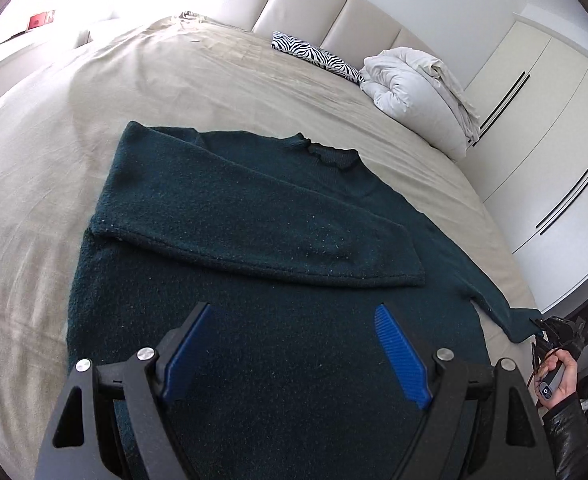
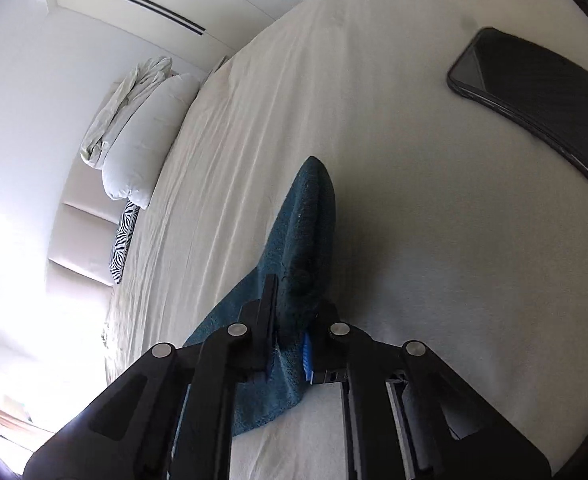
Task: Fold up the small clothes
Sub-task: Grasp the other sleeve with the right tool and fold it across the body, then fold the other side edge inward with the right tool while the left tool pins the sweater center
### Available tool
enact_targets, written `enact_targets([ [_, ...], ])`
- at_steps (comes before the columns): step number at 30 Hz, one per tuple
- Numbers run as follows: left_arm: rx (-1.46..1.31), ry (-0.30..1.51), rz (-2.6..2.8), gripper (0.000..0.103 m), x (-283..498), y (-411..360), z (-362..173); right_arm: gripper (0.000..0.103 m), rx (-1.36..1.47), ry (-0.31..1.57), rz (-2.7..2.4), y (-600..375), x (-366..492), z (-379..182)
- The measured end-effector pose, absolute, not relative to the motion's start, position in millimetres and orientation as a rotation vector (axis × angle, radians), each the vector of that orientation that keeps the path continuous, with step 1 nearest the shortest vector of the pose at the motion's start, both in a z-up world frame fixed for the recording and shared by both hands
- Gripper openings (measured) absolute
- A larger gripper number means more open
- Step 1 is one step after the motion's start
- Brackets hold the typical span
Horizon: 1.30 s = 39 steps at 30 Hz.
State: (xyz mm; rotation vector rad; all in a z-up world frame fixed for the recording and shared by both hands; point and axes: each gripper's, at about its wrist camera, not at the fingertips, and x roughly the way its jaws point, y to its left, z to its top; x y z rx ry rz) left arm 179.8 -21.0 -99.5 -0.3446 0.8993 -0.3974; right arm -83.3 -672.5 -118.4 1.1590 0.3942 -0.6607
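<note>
A dark green sweater (image 1: pixel 253 184) lies flat on the beige bed sheet (image 1: pixel 153 80), neck towards the headboard. Its one sleeve (image 1: pixel 277 236) is folded across the chest. My left gripper (image 1: pixel 294 308) hovers open over the sweater's lower body, with nothing between its blue pads (image 1: pixel 398 352). The other sleeve (image 1: pixel 494 300) stretches out to the right edge of the bed. There my right gripper (image 1: pixel 550 330), held by a hand (image 1: pixel 566 376), is at its cuff. In the right wrist view the right gripper (image 2: pixel 294 300) is shut on that sleeve (image 2: pixel 306 216), which lies on the sheet ahead of the fingers.
A black phone (image 2: pixel 534 92) lies on the sheet beyond the sleeve. A folded white duvet and pillow (image 1: pixel 414 92) and a zebra-print cushion (image 1: pixel 318 56) sit by the padded headboard (image 1: pixel 334 12). White wardrobe doors (image 1: pixel 554 140) stand beside the bed.
</note>
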Motion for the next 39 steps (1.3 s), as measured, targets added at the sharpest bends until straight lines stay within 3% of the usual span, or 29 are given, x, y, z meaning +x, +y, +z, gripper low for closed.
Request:
enact_targets([
  [5,-0.394,0.878,-0.382,0.084,182,3,-96,0.008,0.906,0.499,-0.555,-601,-1,-61],
  [11,-0.449,0.865,-0.352,0.084,186,33,-95,0.008,0.559,0.655,-0.318,-447,118,-21],
  [21,-0.502,0.852,-0.311,0.084,192,70,-100,0.008,0.297,0.817,-0.042,-199,214,-47],
  [30,-0.5,0.844,-0.301,0.084,205,76,-100,0.013,0.233,0.897,0.0,-133,241,-91],
  [32,-0.48,0.851,-0.314,0.084,210,69,-99,0.023,0.242,0.912,0.0,-138,239,-102],
  [34,-0.454,0.865,-0.328,0.084,217,60,-97,0.043,0.263,0.908,0.036,-135,238,-107],
  [35,-0.445,0.874,-0.333,0.084,221,55,-96,0.059,0.265,0.898,0.055,-133,236,-107],
  [39,-0.4,0.89,-0.372,0.084,239,27,-92,0.062,0.188,0.864,0.123,-123,208,-91],
])
